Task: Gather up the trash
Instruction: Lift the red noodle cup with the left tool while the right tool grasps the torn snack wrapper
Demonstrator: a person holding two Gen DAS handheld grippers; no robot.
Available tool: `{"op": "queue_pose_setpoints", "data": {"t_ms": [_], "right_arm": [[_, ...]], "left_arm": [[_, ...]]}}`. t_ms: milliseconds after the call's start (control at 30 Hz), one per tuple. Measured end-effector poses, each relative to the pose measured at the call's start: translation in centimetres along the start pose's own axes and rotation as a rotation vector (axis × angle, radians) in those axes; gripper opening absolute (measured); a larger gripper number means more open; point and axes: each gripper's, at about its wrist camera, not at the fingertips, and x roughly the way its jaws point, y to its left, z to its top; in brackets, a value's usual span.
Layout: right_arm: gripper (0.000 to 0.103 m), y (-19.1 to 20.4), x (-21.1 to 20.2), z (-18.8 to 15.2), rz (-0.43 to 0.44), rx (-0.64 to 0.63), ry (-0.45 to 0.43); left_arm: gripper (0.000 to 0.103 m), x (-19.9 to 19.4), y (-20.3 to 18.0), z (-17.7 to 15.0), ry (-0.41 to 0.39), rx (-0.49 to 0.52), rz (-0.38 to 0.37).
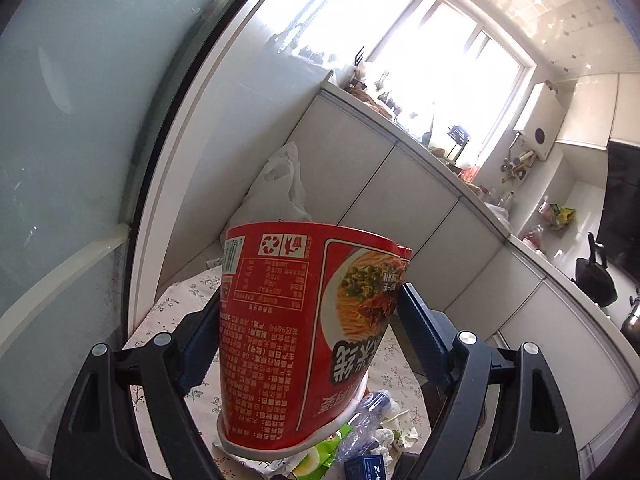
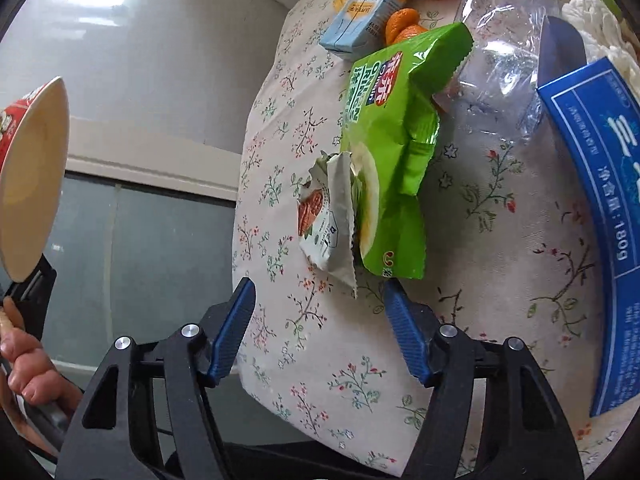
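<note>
Left wrist view shows the left gripper (image 1: 308, 316) squeezing a red noodle cup (image 1: 304, 332) upside down, held up above the flowery tabletop (image 1: 180, 308). Over on the right, the right gripper (image 2: 320, 332) is wide apart and holds nothing, near a green snack bag (image 2: 392, 168) lying on the tabletop

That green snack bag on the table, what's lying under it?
A torn white wrapper pokes out from under the green snack bag, on the floral tablecloth. Anything further beneath is covered.
</note>
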Motion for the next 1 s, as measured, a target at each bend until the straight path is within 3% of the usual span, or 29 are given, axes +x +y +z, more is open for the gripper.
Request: {"op": "queue_pose_setpoints", "data": {"t_ms": [133, 233, 333, 367, 1000], "right_arm": [[0.064, 0.3, 1.4, 0.4, -0.016, -0.004, -0.032], [0.054, 0.3, 2.4, 0.9, -0.041, -0.007, -0.057], [0.024, 0.0, 3.0, 1.2, -0.053, -0.013, -0.053], [0.018, -0.1, 3.0, 1.2, -0.052, -0.020, -0.048], [0.015, 0.3, -1.5, -0.8, 0.037, -0.070, -0.034]], "left_arm": [[0.081, 0.3, 0.7, 0.3, 0.021, -0.036, -0.024], [0.081, 0.3, 0.9, 0.2, 0.025, -0.034, -0.028], [0.081, 0.3, 0.9, 0.2, 0.029, -0.030, -0.027], [0.081, 0.4, 0.9, 0.2, 0.030, -0.032, -0.027], [0.081, 1.0, 0.3, -0.3, 0.047, -0.022, -0.004]]}}
